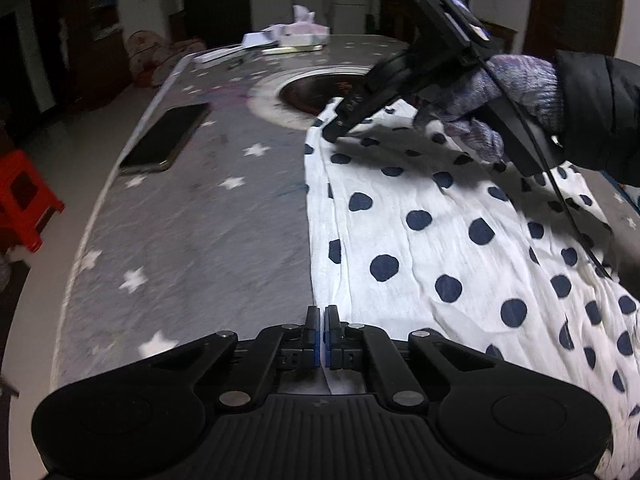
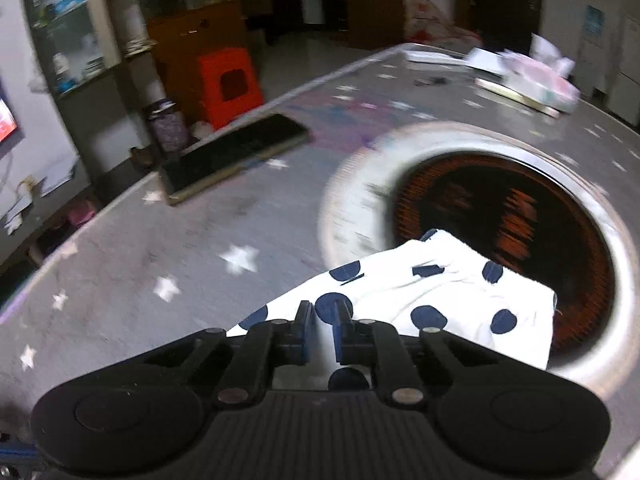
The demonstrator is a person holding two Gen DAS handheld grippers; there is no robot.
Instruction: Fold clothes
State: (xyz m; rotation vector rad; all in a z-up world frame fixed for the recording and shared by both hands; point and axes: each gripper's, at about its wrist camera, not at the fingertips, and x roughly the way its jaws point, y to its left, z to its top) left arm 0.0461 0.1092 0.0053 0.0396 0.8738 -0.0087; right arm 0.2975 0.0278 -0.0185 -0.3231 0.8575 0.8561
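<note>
the spotty cloth (image 1: 460, 240) on the table (image 1: 200, 208) is light, soft and floppy, so hold its edges: left gripper (image 1: 322, 312) pinches the near edge, right gripper (image 2: 322, 312) the far corner.

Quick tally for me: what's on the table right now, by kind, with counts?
Polka-dot garment: 1
Black phone: 1
Tissue pack: 1
Grippers: 2, the left gripper and the right gripper, both at the garment's edge
Papers or books at the far end: too blurred to count
Total counted: 5
</note>
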